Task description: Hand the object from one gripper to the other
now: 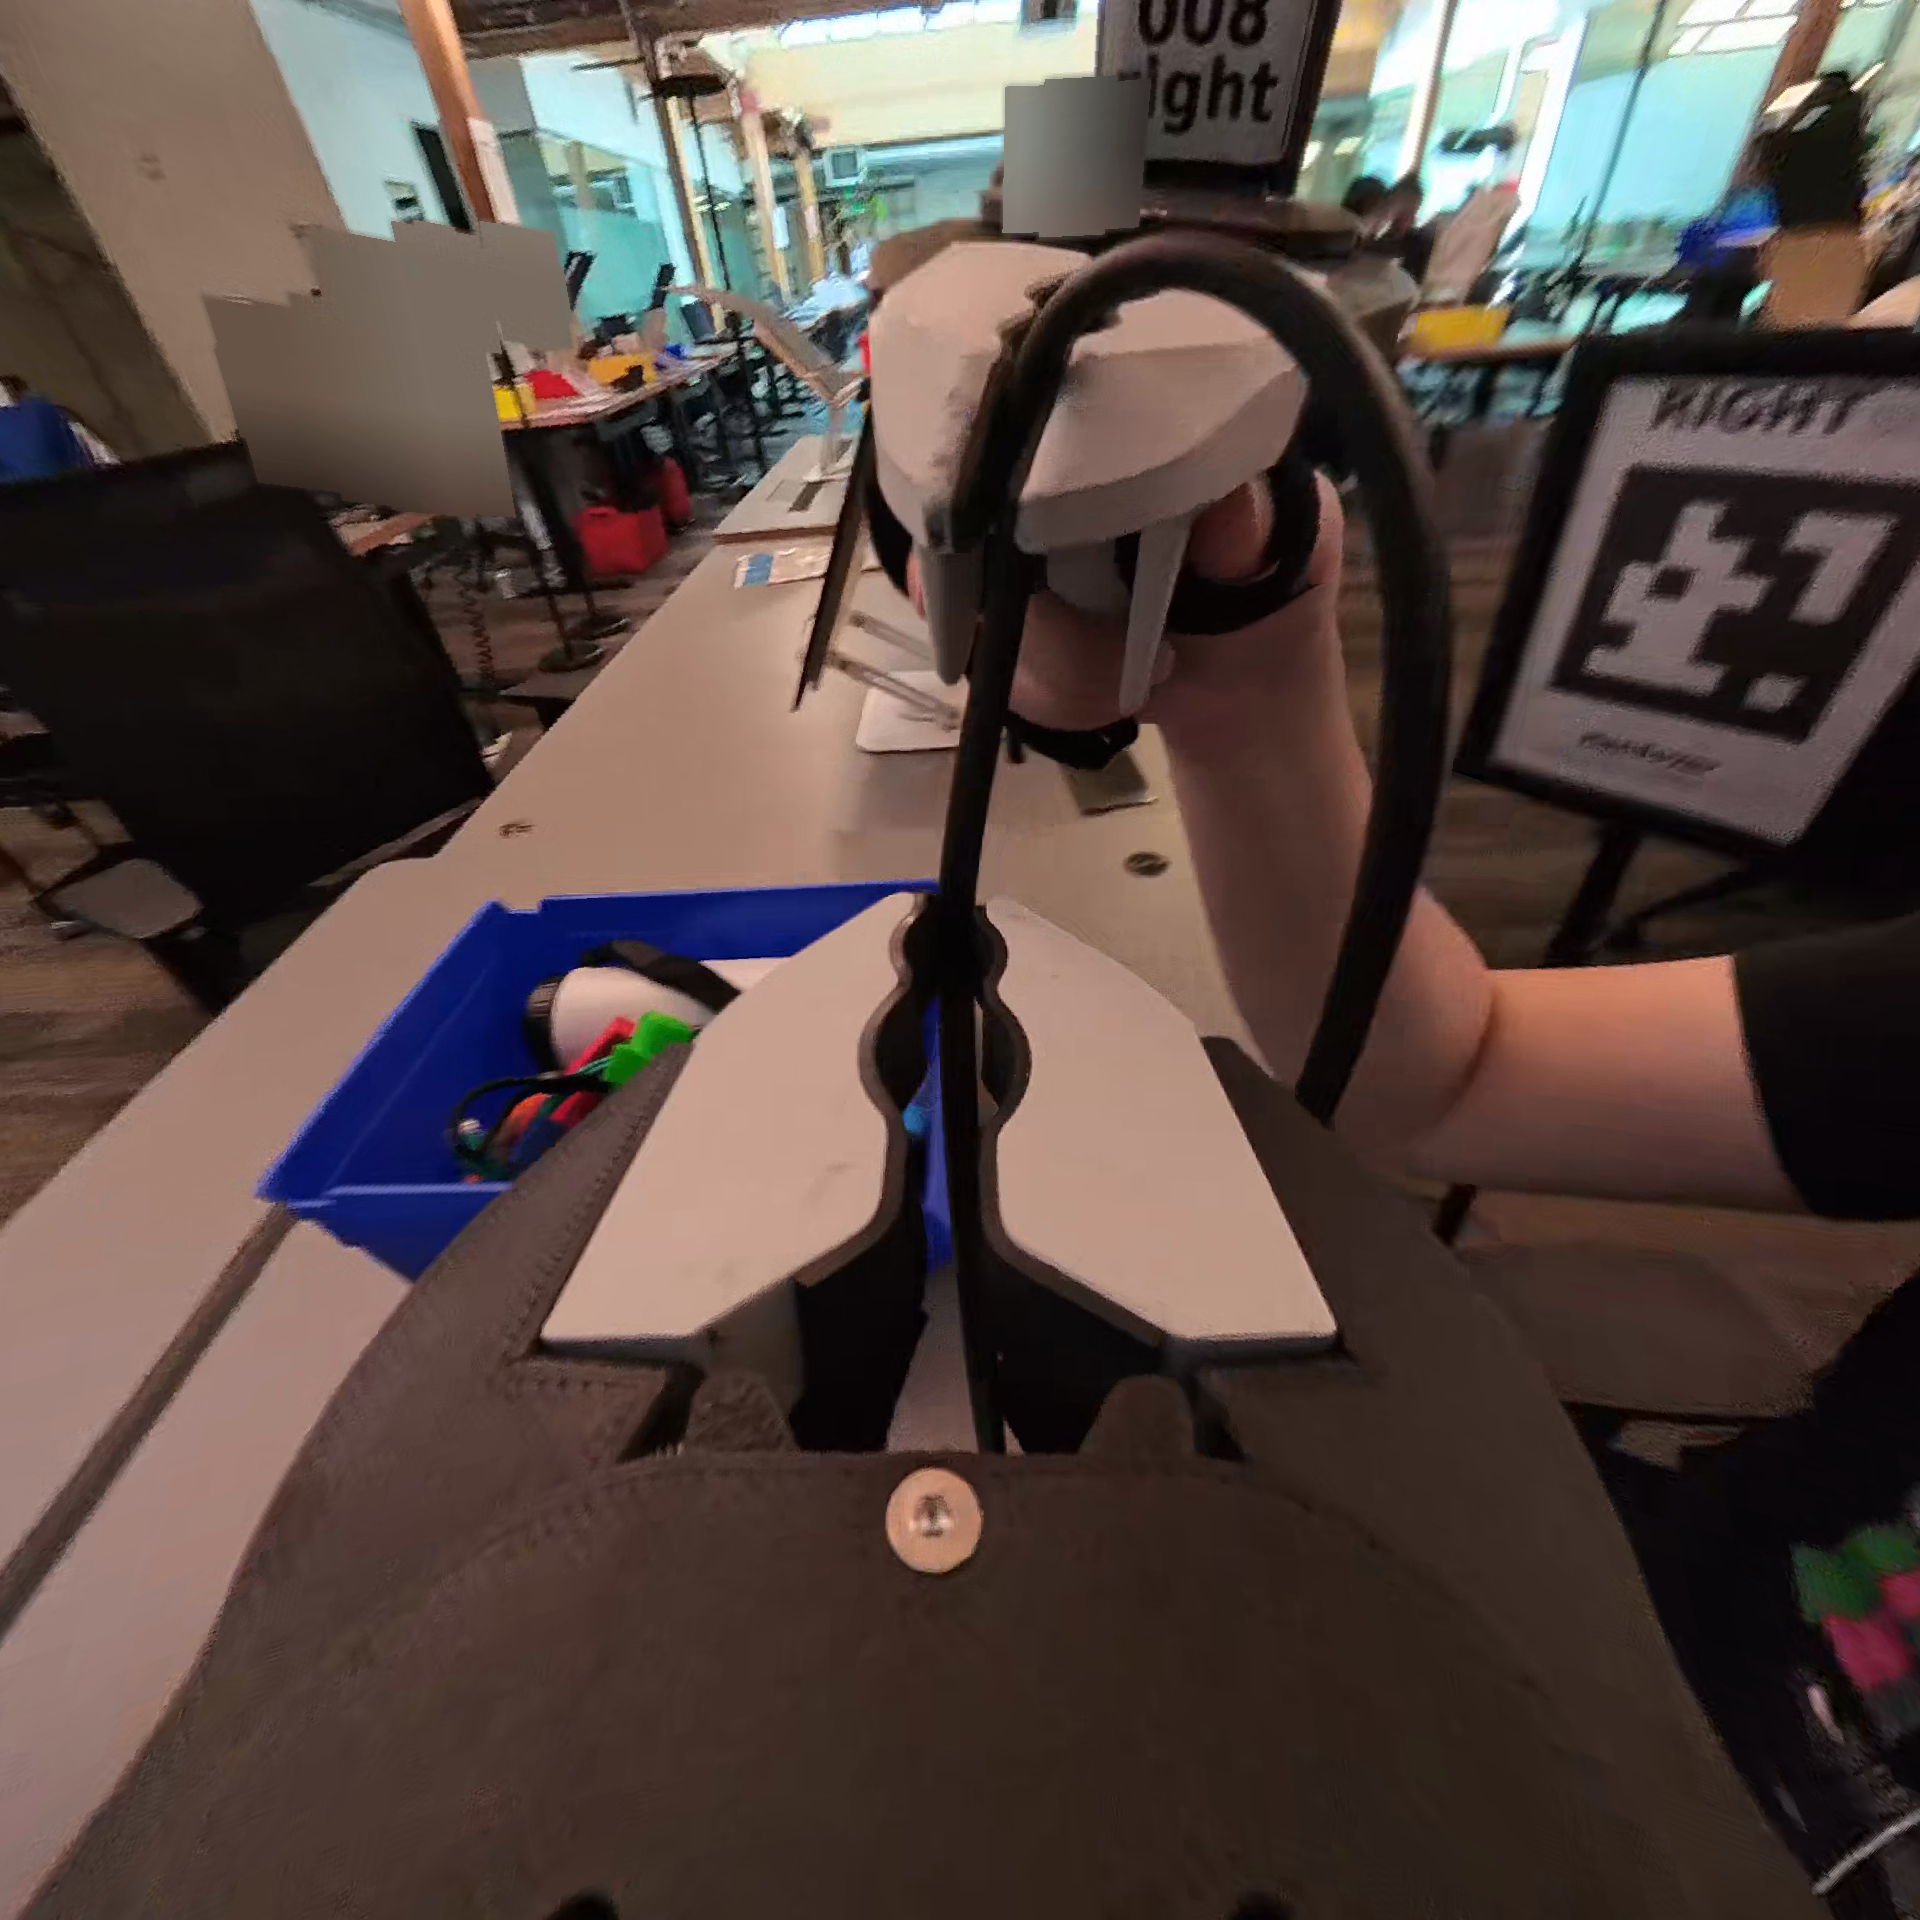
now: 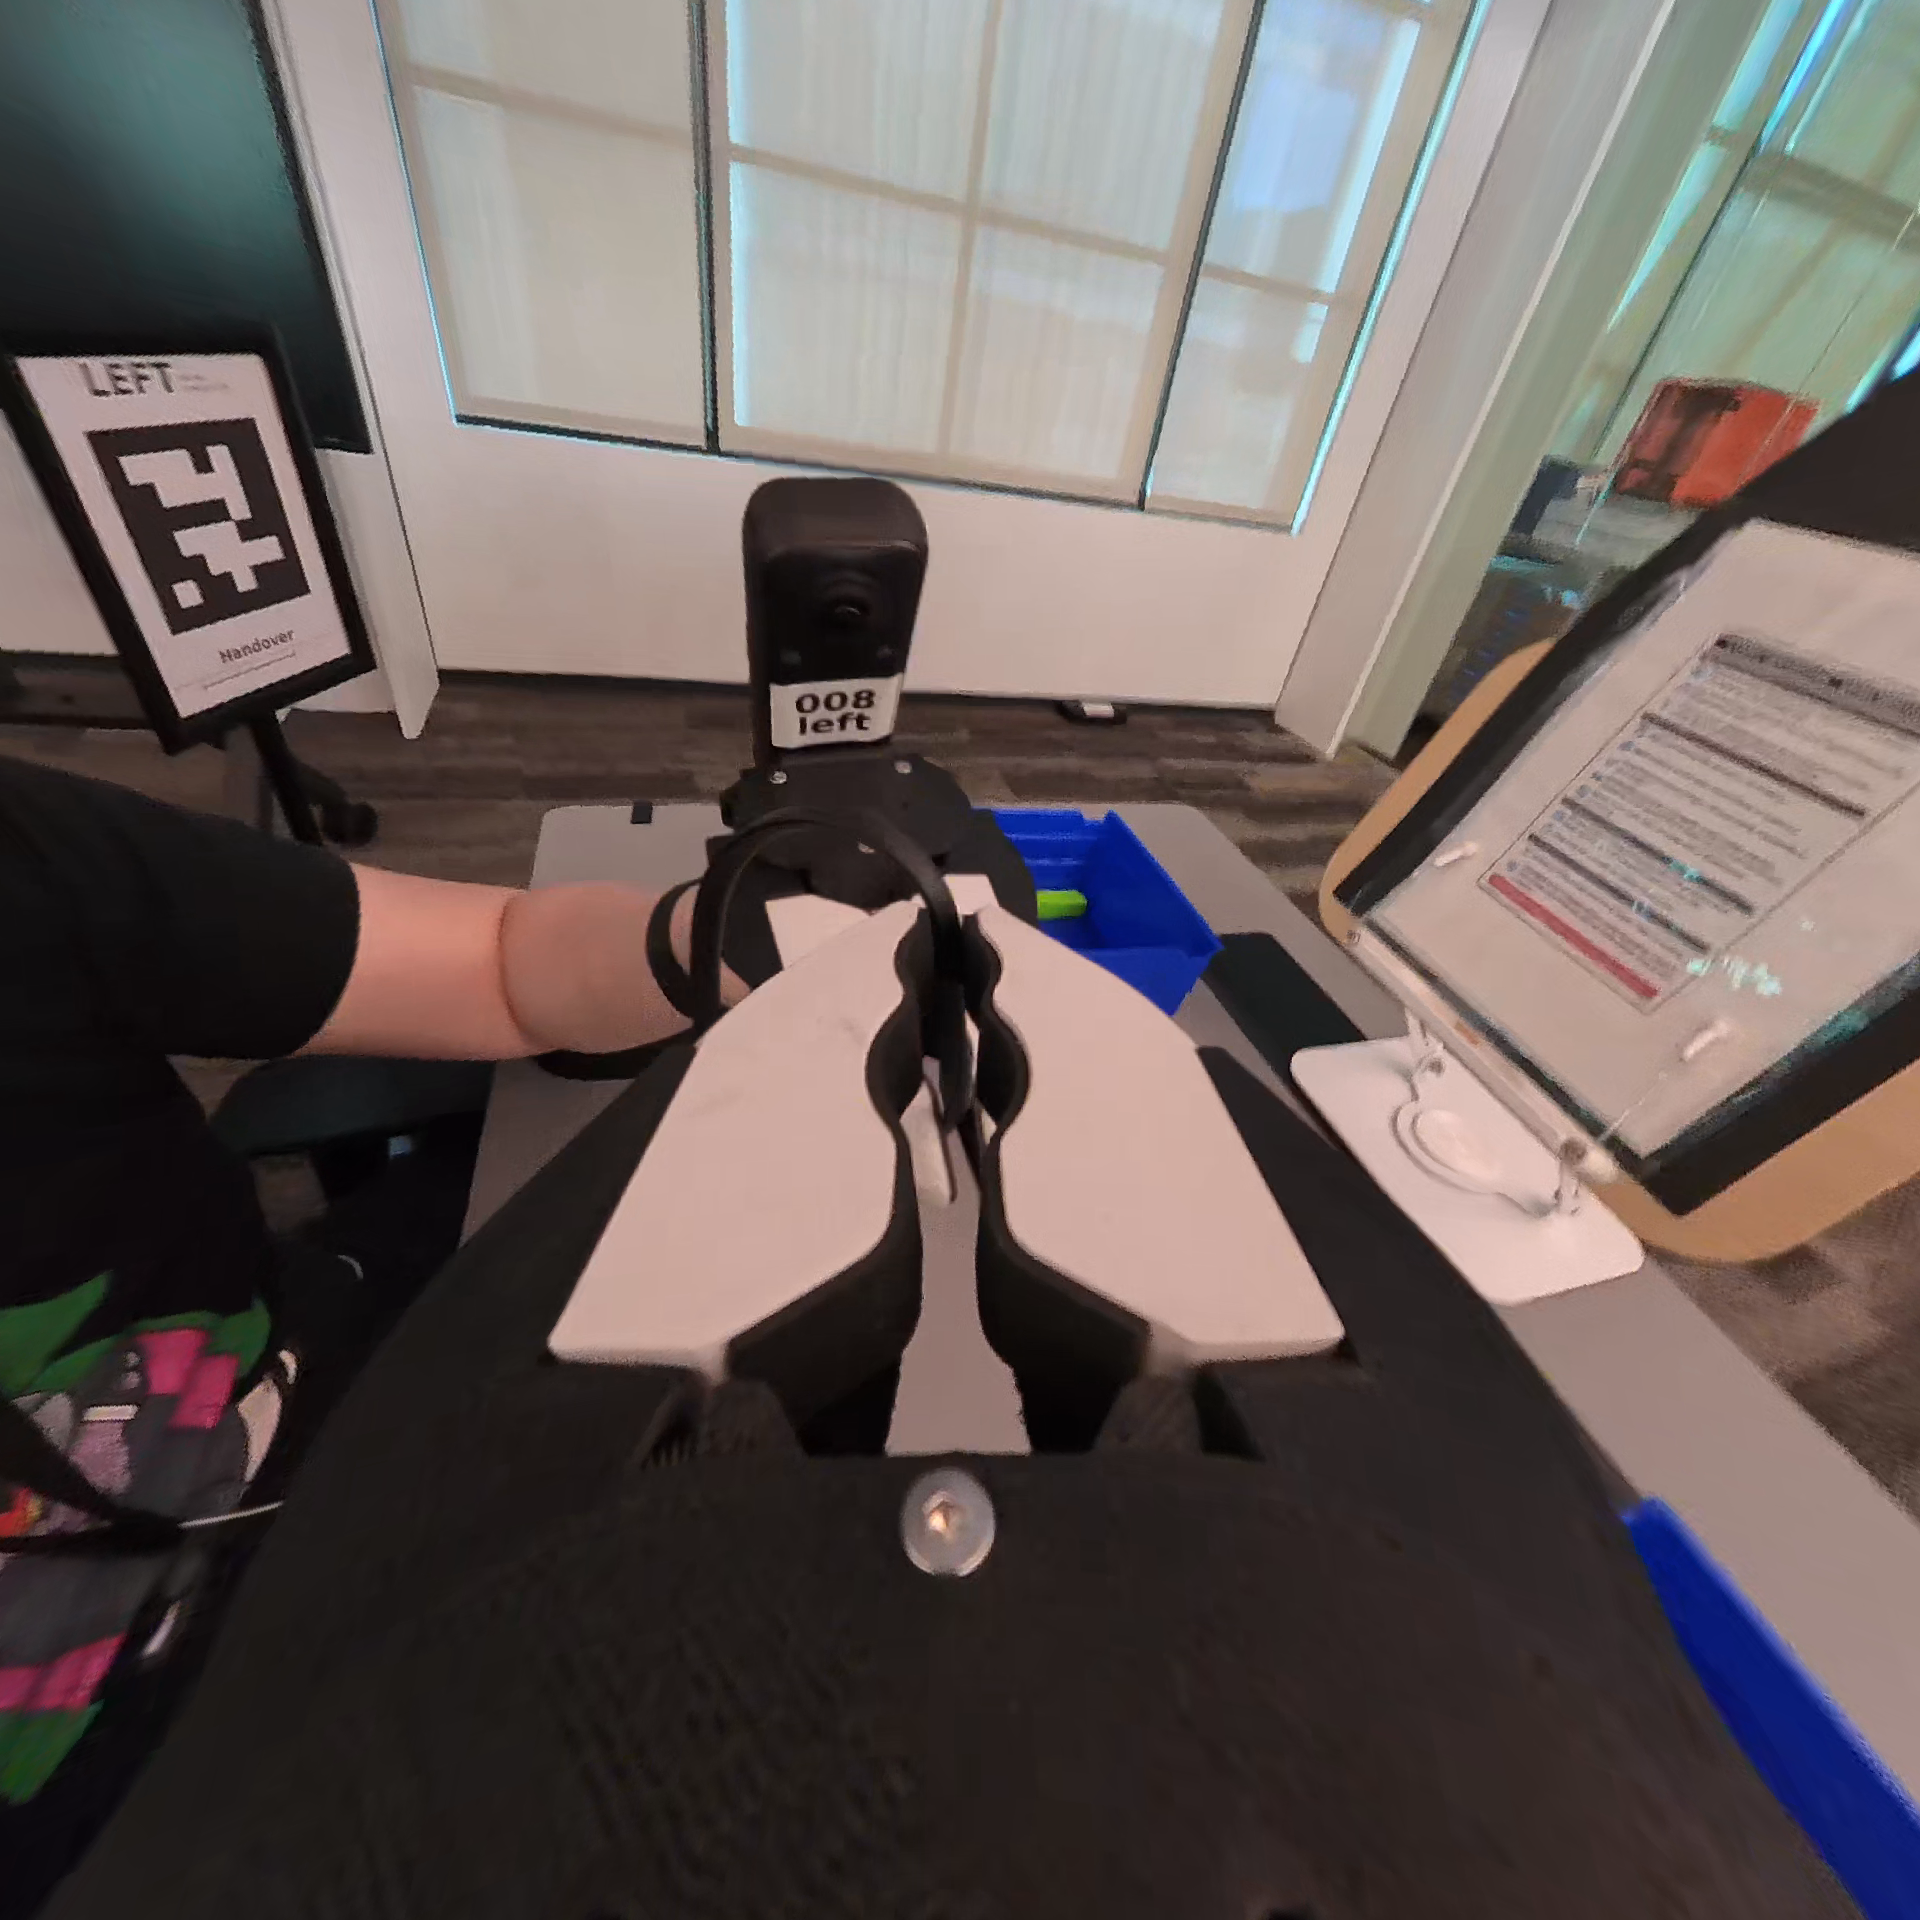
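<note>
The object is a long black strap (image 1: 1397,623). My left gripper (image 1: 948,935) is shut on it. The strap rises from the jaws, arcs over my right gripper (image 1: 1049,634), which faces me just above, and hangs down on the right. In the right wrist view my right gripper (image 2: 948,925) is shut on the same strap (image 2: 717,935), which loops to the left. My left gripper (image 2: 894,904) sits tip to tip with it, just beyond. Both grippers are held over the grey table (image 1: 675,779).
A blue bin (image 1: 416,1091) of small coloured parts stands on the table under the grippers; it also shows in the right wrist view (image 2: 1132,914). A screen on a white stand (image 2: 1662,831) stands to the right. Framed marker signs (image 1: 1704,592) (image 2: 197,530) stand beside the table. Some 7 cm of space lies between my two pairs of fingers.
</note>
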Demonstrator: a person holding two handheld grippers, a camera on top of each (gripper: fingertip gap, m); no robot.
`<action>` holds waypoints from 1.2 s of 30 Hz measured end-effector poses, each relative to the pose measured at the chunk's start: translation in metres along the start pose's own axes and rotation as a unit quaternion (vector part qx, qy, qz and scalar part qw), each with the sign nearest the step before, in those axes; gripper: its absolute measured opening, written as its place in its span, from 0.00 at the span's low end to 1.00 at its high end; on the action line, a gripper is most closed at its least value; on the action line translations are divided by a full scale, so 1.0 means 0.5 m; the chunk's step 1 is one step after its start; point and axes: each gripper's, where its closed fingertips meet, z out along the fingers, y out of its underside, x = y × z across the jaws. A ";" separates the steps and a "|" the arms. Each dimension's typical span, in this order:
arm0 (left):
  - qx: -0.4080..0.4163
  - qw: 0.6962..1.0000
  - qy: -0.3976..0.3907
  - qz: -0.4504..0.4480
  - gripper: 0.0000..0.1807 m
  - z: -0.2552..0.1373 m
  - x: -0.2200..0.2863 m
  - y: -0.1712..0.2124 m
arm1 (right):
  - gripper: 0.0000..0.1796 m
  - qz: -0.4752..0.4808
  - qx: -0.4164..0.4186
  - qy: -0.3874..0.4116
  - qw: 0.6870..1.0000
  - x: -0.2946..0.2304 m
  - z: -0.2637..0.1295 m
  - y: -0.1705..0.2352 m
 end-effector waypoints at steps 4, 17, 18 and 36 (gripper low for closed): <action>-0.035 0.995 -0.080 0.050 0.03 -0.013 -0.033 -0.040 | 0.12 -0.038 0.044 -0.011 0.998 0.009 -0.041 0.008; -0.061 0.943 -0.260 0.197 0.03 -0.070 -0.088 -0.332 | 0.27 0.005 -0.078 0.050 0.996 0.147 -0.100 0.130; -0.062 0.941 -0.267 0.201 0.03 -0.074 -0.091 -0.347 | 0.27 0.003 -0.070 0.051 0.996 0.150 -0.102 0.113; -0.087 0.923 -0.320 0.196 0.03 -0.107 -0.125 -0.398 | 0.38 0.065 0.069 0.026 0.995 0.117 -0.121 0.049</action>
